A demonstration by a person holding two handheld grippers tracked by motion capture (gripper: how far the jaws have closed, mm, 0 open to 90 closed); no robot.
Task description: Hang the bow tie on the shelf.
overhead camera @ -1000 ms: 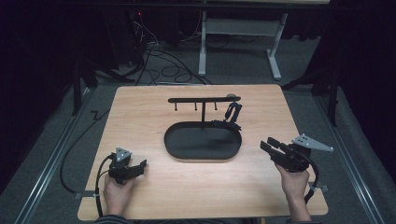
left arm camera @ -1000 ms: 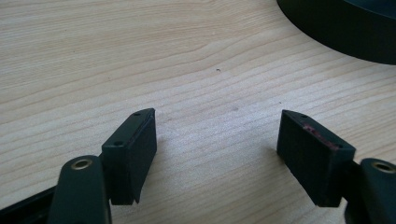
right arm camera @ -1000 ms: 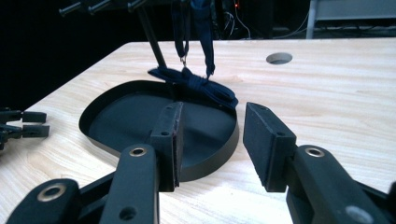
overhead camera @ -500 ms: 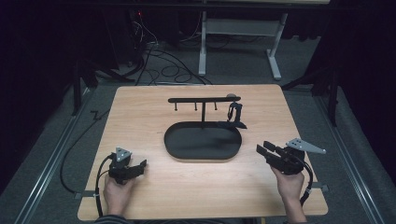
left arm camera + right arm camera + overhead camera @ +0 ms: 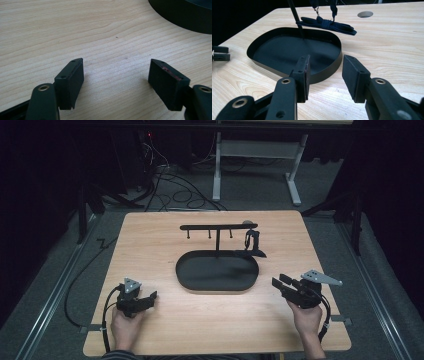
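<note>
A black oval tray (image 5: 185,272) lies mid-table, with a thin post rising from it to a black hook bar (image 5: 218,226). A dark lanyard (image 5: 251,242) hangs from the bar's right end, its bundle (image 5: 327,25) resting over the tray's far rim (image 5: 287,29). My left gripper (image 5: 151,296) rests low at the front left, open, bare wood between its pads (image 5: 71,82). My right gripper (image 5: 277,282) is held at the front right, open and pointing at the tray's near wall (image 5: 324,72), nothing between its pads (image 5: 354,75).
The wooden table (image 5: 150,240) has a round cable hole (image 5: 365,14) behind the lanyard. Cables trail from both grippers off the front edge. Beyond the table stand a white desk frame (image 5: 295,175) and floor cables (image 5: 170,185) in the dark.
My right gripper has drawn slightly back and down toward the front edge, jaws unchanged. The left gripper has stayed still. The lanyard hangs as before.
</note>
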